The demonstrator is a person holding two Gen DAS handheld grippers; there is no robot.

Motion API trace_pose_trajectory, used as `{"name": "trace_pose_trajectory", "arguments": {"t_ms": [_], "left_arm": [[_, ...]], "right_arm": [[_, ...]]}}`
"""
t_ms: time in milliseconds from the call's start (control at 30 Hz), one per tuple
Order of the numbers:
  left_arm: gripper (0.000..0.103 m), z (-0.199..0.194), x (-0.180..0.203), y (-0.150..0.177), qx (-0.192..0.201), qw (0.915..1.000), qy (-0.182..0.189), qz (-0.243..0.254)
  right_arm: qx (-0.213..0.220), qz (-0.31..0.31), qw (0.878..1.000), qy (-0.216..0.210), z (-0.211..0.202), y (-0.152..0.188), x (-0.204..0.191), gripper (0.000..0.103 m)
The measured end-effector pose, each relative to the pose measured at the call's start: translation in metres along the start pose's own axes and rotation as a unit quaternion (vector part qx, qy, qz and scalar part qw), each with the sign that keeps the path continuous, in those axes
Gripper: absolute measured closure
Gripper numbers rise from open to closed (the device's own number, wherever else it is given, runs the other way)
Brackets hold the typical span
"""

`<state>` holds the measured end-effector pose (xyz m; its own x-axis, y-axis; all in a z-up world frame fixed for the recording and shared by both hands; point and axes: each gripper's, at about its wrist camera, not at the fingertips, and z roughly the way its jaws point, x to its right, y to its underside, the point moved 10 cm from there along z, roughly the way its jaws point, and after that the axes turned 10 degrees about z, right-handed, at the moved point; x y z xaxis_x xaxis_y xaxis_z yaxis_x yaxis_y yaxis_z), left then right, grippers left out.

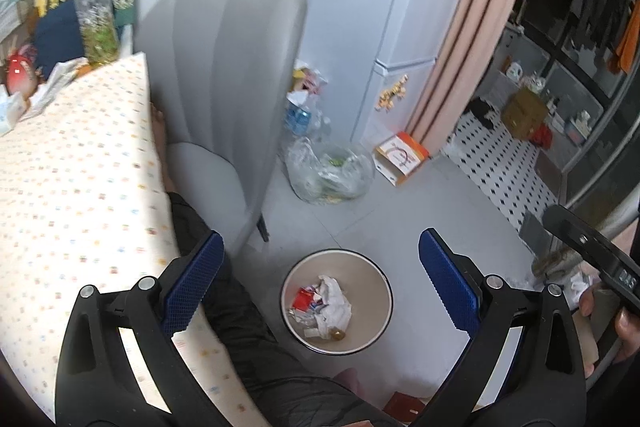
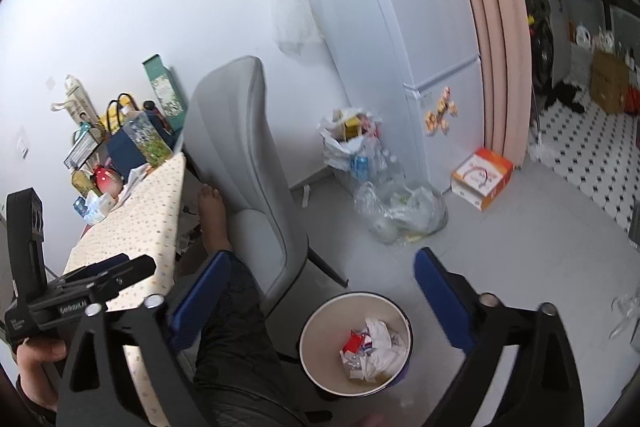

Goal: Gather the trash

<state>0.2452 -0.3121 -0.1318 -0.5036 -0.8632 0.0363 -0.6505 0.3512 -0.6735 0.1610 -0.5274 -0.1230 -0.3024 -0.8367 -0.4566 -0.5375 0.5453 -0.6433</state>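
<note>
- While both tongs hang above the floor, the table with the dotted pale cloth (image 1: 72, 163) fills nine o'clock in the left view, with the grey upholstered chair (image 1: 228, 79) just beside it.
- Left gripper (image 1: 320, 283) stands wide open with nothing between its blue pads.
- Round cream waste bin (image 1: 337, 301) sits on the grey floor, almost centred between the left fingers, at six o'clock; crumpled white paper and red wrappers (image 1: 324, 301) already lie inside.
- Right gripper (image 2: 322, 297) is likewise open and empty; the bin sits at five o'clock in its view, slightly low.
- Clear plastic bag of rubbish (image 1: 330, 169) lies beyond the bin at twelve o'clock, well apart from either tool; neither looks clearly nearer.
</note>
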Motion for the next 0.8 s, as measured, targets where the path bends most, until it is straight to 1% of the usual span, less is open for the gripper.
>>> {"name": "trace_pose_trajectory", "arguments": {"t_ms": [133, 267, 433, 567, 633, 700, 767, 800], "left_arm": [[0.006, -0.032, -0.020, -0.005, 0.021, 0.9995, -0.017, -0.018], [0.006, -0.078, -0.042, -0.007, 0.054, 0.9971, -0.039, -0.037], [0.006, -0.128, -0.061, -0.008, 0.084, 0.9930, -0.070, -0.045], [0.006, -0.164, -0.073, -0.002, 0.102, 0.9895, -0.091, -0.046], [0.006, -0.177, -0.076, 0.003, 0.104, 0.9893, -0.092, -0.044], [0.006, -0.190, -0.079, 0.007, 0.108, 0.9887, -0.094, -0.044], [0.006, -0.204, -0.082, 0.011, 0.116, 0.9877, -0.094, -0.045], [0.006, -0.209, -0.082, 0.012, 0.119, 0.9873, -0.095, -0.045]], "right_arm": [[0.005, -0.006, 1.000, -0.006, -0.018, -0.004, -0.020, 0.007], [0.013, -0.019, 1.000, -0.001, -0.037, -0.008, -0.043, 0.007], [0.018, -0.038, 0.999, 0.004, -0.059, -0.006, -0.073, 0.007], [0.030, -0.062, 0.998, -0.009, -0.081, -0.004, -0.102, 0.007], [0.035, -0.079, 0.996, -0.014, -0.090, -0.001, -0.115, 0.007], [0.045, -0.097, 0.994, -0.008, -0.100, 0.003, -0.127, 0.008], [0.056, -0.103, 0.993, 0.004, -0.111, 0.006, -0.135, 0.008], [0.059, -0.102, 0.993, 0.001, -0.114, 0.007, -0.139, 0.008]]}}
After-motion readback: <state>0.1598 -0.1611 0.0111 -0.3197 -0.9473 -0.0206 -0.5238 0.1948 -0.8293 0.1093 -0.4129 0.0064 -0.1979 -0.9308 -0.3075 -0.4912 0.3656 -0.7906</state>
